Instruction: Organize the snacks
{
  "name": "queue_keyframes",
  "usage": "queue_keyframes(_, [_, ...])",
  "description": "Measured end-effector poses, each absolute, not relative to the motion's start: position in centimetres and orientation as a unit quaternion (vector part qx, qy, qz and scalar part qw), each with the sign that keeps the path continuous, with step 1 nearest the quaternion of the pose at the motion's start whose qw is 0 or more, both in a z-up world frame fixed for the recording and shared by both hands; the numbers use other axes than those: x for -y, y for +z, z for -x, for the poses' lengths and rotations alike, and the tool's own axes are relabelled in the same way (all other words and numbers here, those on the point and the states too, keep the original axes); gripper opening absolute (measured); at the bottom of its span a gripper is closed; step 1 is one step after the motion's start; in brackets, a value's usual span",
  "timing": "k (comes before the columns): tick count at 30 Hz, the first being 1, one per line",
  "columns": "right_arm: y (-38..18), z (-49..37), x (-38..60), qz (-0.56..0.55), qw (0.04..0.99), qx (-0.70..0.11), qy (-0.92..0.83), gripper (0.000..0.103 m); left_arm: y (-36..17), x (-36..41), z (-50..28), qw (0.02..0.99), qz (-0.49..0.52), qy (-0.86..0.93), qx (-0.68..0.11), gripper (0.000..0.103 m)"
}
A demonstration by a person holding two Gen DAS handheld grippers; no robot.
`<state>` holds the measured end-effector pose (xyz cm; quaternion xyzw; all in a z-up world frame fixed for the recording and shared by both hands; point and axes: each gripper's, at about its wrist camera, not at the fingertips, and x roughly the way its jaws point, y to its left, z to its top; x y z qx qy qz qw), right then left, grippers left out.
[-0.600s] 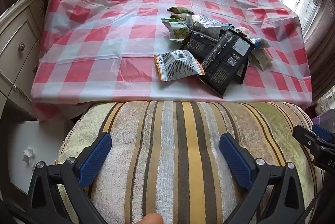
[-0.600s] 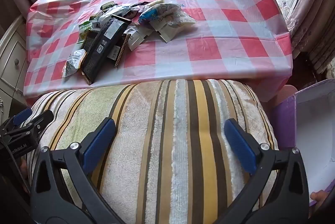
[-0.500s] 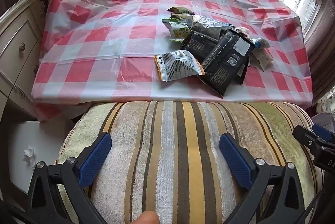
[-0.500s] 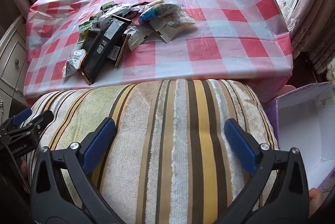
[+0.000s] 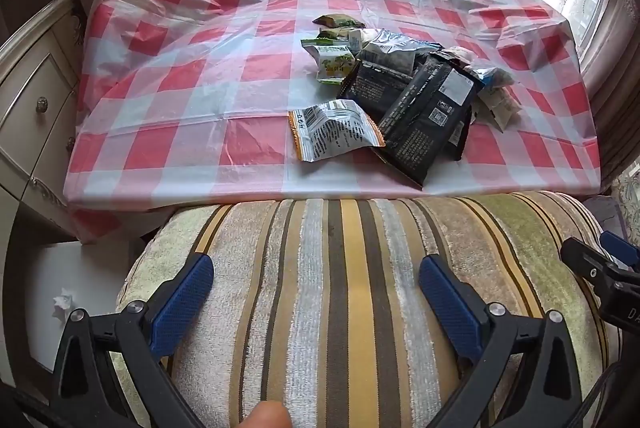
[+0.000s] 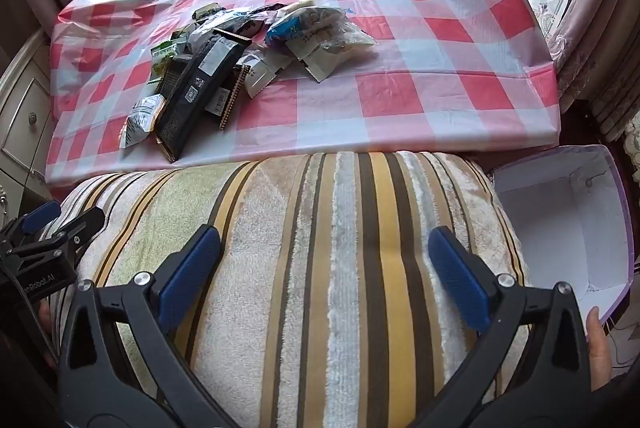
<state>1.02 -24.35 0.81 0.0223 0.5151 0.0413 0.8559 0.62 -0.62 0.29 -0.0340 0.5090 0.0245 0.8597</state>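
Nearest: the left gripper (image 5: 316, 282) and right gripper (image 6: 324, 254) hang side by side over a striped cushion (image 5: 360, 288), each with its blue fingers (image 5: 182, 298) spread wide apart and nothing between them. At the cushion's right end a purple box (image 6: 616, 228), white inside and open-topped, sits below the counter's near right corner; a hand (image 6: 598, 344) rests at its rim.

Beyond the cushion lies the counter (image 5: 180, 132), draped in a red-checked plastic cloth. The snack pile (image 5: 404, 88) sits right of centre, close to the near edge. Foremost are a silver packet (image 5: 334, 134) with orange seams and a black packet (image 5: 430, 124) overlapping others; green and white sachets lie behind.

Handling, as judged: the packets look light, crinkly and slippery, easily crushed; a crimped end seam offers the firmest hold, and the silver packet, lying almost clear of the heap, is the easiest first pick. The loose cloth may drag or wrinkle.

The counter's left half and far edge are open; curtains crowd the right edge.
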Motion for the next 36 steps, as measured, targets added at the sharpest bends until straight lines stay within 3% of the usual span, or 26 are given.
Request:
queue_keyframes(10, [0.8,-1.1,24.3,-0.023,0.856,-0.515,0.042,0.103,0.8,3.3,-1.4,0.857,-0.008,0.022,-0.515,0.103])
queue_keyframes(36, [0.7,-1.2,24.3,-0.018,0.856,-0.515,0.041,0.103,0.0,2.7,-1.9,0.85,0.016,0.025,-0.526,0.103])
